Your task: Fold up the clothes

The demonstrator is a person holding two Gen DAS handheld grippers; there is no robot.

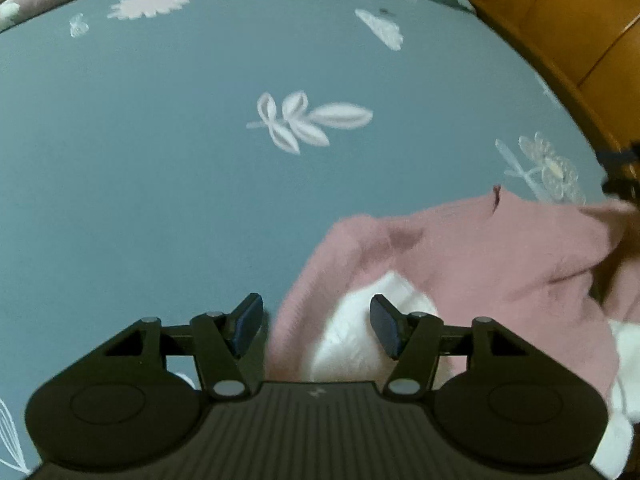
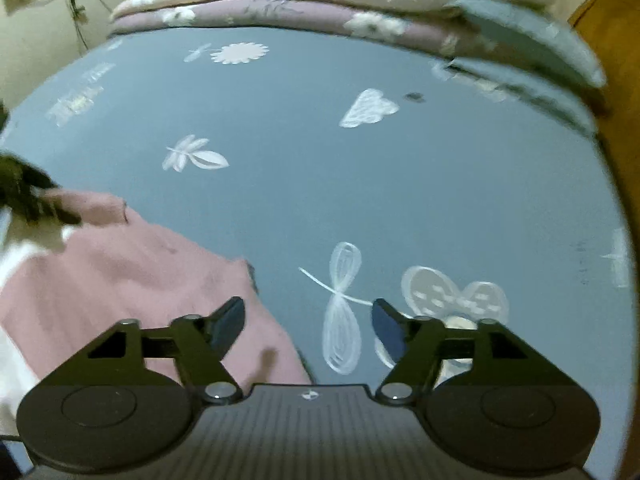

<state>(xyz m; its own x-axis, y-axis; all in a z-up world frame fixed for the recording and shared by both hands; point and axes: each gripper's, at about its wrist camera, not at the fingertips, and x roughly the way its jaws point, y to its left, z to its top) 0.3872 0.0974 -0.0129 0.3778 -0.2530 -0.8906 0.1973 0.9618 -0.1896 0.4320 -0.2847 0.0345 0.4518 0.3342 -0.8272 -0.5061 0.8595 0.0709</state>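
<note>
Pink-and-white sweater (image 1: 480, 248) on blue-grey bedsheet (image 1: 160, 160) with white floral prints.

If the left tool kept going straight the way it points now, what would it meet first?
Most likely the pink-and-white garment: the open left tool frames its white patch and pink edge just ahead. Depth is unclear; the blue bedsheet lies beyond.

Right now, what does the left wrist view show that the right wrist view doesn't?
Only the left wrist view shows the white fluffy part of the pink garment between the open left tool, and orange wooden furniture.

Only the right wrist view shows the stacked quilts, the dragonfly print and the open right tool over the garment's edge.

Both share the grey-blue sheet, its leaf sprig print, and the garment.
</note>
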